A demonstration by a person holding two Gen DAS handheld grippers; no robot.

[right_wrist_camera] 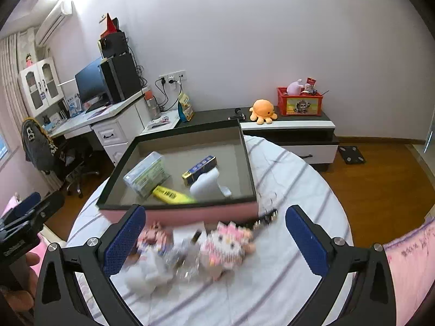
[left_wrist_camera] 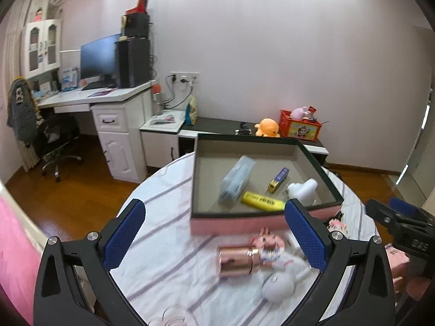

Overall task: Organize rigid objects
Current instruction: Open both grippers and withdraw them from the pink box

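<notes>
Box point(left_wrist_camera: 239, 221), square, shallow, pink-sided with dark rim and grey card floor, at centre of both frames on round table point(left_wrist_camera: 168, 271) under white cloth with thin lilac stripes. Inside: clear plastic case point(left_wrist_camera: 236, 180), glossy yellow tube point(left_wrist_camera: 262, 201) with barcode, small blue-and-gold carton point(left_wrist_camera: 277, 179), smooth white plastic item point(left_wrist_camera: 303, 190).

Loose items on cloth below box, lower centre of frames, blurred: metallic rose-gold cylinder point(left_wrist_camera: 236, 260) lying on its side; pink-and-white bead-block figure point(left_wrist_camera: 267, 247) touching its right end; rounded white object point(left_wrist_camera: 278, 285) just below. Second bead-block figure point(right_wrist_camera: 228, 241), cat-faced, pink bow, lower centre of right wrist view.

Left gripper point(left_wrist_camera: 214, 239): black frame, blue textured pads point(left_wrist_camera: 123, 237), jaws spread wide, grasping nothing, straddling cylinder and figure without contact.

Right gripper point(right_wrist_camera: 214, 240): same build, jaws spread wide, released, framing cat-faced figure, no contact visible.
</notes>
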